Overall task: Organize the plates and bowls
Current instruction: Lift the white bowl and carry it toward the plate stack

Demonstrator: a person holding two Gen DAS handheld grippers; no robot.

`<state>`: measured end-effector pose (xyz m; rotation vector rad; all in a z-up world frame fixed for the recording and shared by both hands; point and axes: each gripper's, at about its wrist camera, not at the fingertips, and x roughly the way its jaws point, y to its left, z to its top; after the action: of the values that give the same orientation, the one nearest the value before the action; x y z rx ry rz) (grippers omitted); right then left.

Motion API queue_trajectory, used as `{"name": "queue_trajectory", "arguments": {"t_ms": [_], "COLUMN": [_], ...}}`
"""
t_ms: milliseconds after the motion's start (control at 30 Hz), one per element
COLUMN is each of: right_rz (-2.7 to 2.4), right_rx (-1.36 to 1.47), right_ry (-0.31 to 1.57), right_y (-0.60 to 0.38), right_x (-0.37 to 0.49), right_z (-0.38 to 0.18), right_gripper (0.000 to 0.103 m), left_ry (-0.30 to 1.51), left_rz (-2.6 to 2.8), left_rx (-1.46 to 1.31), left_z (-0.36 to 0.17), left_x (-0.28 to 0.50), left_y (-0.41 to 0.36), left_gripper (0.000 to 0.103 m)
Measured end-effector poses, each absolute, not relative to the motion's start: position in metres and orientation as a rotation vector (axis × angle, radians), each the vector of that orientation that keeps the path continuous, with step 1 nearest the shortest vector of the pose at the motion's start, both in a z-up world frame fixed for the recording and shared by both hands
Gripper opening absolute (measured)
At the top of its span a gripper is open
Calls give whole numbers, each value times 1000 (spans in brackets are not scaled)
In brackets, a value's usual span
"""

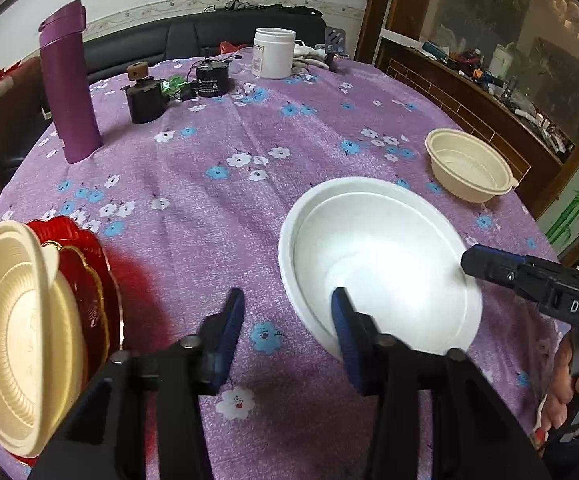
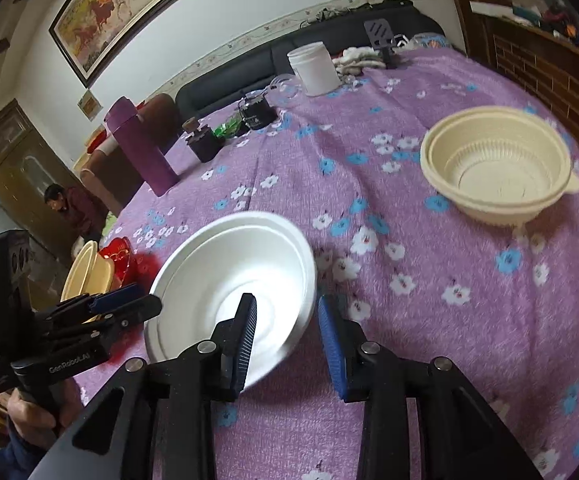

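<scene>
A white foam plate (image 1: 381,256) lies on the purple flowered tablecloth (image 1: 217,208); it also shows in the right wrist view (image 2: 241,276). My left gripper (image 1: 289,312) is open, its right finger over the plate's near rim. My right gripper (image 2: 287,320) is open with the plate's right edge between its fingers; in the left wrist view it reaches in from the right (image 1: 473,260). A cream bowl (image 1: 469,164) stands at the right (image 2: 497,164). At the left a cream bowl (image 1: 13,320) rests on a red plate (image 1: 85,264).
A purple flask (image 1: 69,84), a small dark pot (image 1: 145,96), a black jar (image 1: 211,76) and a white tub (image 1: 274,52) stand at the table's far side. A wooden cabinet (image 1: 489,80) runs along the right. A person (image 2: 69,208) stands beyond the table.
</scene>
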<state>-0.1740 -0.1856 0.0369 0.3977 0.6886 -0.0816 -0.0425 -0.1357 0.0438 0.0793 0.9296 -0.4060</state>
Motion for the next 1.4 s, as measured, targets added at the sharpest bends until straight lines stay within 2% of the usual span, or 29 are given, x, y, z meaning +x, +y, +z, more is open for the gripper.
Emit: {"name": "queue_trajectory", "arguments": {"t_ms": [33, 67, 133, 733, 1133, 1400], "right_rz": [-81, -85, -99, -54, 18, 109], "right_rx": [398, 404, 402, 404, 352, 325], "right_ry": [688, 680, 671, 625, 600, 601], "right_y": [-184, -183, -182, -152, -118, -83], "right_x": [-173, -173, -174, -176, -155, -126], "right_z": [34, 31, 30, 45, 73, 90], "right_gripper": [33, 24, 14, 14, 14, 14], "left_ry": [929, 928, 904, 765, 660, 626], "left_rz": [-412, -407, -393, -321, -243, -171], "left_rx": [81, 90, 116, 139, 103, 47], "left_z": [41, 40, 41, 68, 100, 115], "left_x": [-44, -44, -50, -74, -86, -89], "left_y": [-138, -139, -140, -116, -77, -31], "left_gripper": [19, 19, 19, 20, 31, 31]}}
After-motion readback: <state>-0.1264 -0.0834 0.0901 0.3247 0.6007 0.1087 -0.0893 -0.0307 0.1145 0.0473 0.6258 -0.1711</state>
